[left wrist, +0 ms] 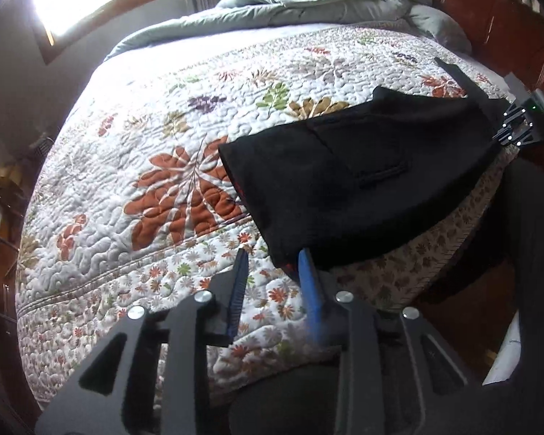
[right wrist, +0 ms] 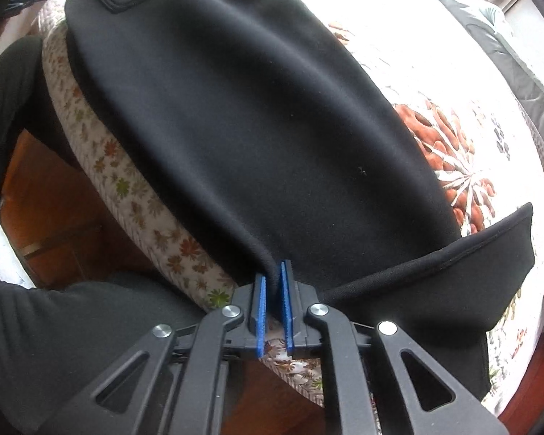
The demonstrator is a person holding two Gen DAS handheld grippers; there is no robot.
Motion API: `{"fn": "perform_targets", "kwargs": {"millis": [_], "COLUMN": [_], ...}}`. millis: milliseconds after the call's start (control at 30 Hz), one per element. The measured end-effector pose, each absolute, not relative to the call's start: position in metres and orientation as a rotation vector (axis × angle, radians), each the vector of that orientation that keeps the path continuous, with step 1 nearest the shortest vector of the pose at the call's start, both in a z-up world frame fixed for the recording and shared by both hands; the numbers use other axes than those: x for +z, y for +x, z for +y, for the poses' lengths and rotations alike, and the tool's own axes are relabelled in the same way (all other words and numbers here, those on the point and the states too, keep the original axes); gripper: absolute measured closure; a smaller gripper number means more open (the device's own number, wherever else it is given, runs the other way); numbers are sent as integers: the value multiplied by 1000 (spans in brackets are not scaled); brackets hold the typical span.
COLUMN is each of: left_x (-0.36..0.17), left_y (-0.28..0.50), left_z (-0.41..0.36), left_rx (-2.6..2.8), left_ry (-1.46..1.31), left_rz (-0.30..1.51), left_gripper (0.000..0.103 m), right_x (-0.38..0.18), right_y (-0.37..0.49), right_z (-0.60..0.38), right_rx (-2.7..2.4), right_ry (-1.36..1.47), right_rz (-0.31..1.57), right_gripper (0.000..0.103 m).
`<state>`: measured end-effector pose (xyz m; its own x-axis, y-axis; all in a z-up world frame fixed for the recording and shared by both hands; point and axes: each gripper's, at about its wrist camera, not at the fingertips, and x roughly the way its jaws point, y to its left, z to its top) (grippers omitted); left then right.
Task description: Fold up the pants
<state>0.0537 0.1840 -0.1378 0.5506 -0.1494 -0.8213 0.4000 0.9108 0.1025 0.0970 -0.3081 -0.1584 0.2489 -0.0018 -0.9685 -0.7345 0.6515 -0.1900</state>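
While spread beside pants (left wrist: 362,181), left hand-held gripper (left wrist: 272,275); right hand-held gripper (right wrist: 273,282) pinching them.

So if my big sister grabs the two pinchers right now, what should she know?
Left gripper: open, fingers apart at the near corner of the black pants, one blue pad beside the cloth edge, not gripping.
Right gripper: shut on a pinch of the pants' edge at the bed's side.
Pants: lying on the flowery quilt near the bed edge, looking already doubled over into a shorter shape, pocket side up; one corner flap is turned up by the right gripper.
Grey blanket: bunched at the far end.
Left to do: take the near corner with the left gripper, then probably make another fold and smooth it.
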Motion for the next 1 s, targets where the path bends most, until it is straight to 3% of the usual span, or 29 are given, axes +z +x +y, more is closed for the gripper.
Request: {"fn": "perform_targets", "kwargs": {"millis": [33, 67, 100, 133, 167, 200, 467, 500, 533, 600, 700, 833, 867, 933, 967, 1000], "left_x": [-133, -130, -127, -126, -127, -131, -186, -190, -196, -200, -197, -202, -201, -196, -189, -181], "left_y": [50, 47, 43, 40, 38, 38, 75, 78, 80, 85, 82, 79, 80, 79, 74, 71], "left_z": [178, 171, 157, 145, 130, 112, 33, 29, 28, 25, 23, 26, 26, 25, 22, 25], "left_rx": [-339, -353, -380, -405, -441, -484, -570, -574, -574, -580, -607, -615, -611, -603, -596, -596], "left_ry": [292, 295, 309, 322, 342, 379, 539, 543, 545, 529, 502, 486, 484, 490, 504, 515], "left_rz": [921, 909, 893, 880, 872, 869, 978, 988, 1003, 1039, 1040, 1056, 1061, 1065, 1045, 1005], "left_gripper": [70, 60, 47, 41, 30, 27, 27, 32, 37, 75, 83, 83, 80, 59, 29, 15], "right_x": [-154, -149, -140, -130, -126, -123, -139, -144, -148, -154, -154, -149, -142, -120, -104, -91], "right_y": [99, 98, 96, 91, 86, 77, 69, 73, 77, 80, 78, 81, 85, 99, 113, 128], "right_z": [-307, -306, -302, -295, -286, -272, -194, -191, -191, -194, -203, -215, -221, -239, -256, -272], "right_rx": [565, 566, 589, 628, 652, 685, 809, 806, 798, 799, 818, 829, 838, 845, 815, 772], "right_ry": [-732, -724, -696, -674, -675, -700, -775, -770, -769, -754, -728, -651, -599, -497, -444, -403], "right_rz": [1232, 1227, 1215, 1193, 1175, 1150, 1064, 1078, 1091, 1122, 1141, 1160, 1175, 1171, 1159, 1149], "right_gripper": [91, 89, 79, 63, 57, 52, 54, 55, 64, 82, 88, 84, 82, 70, 68, 65]}}
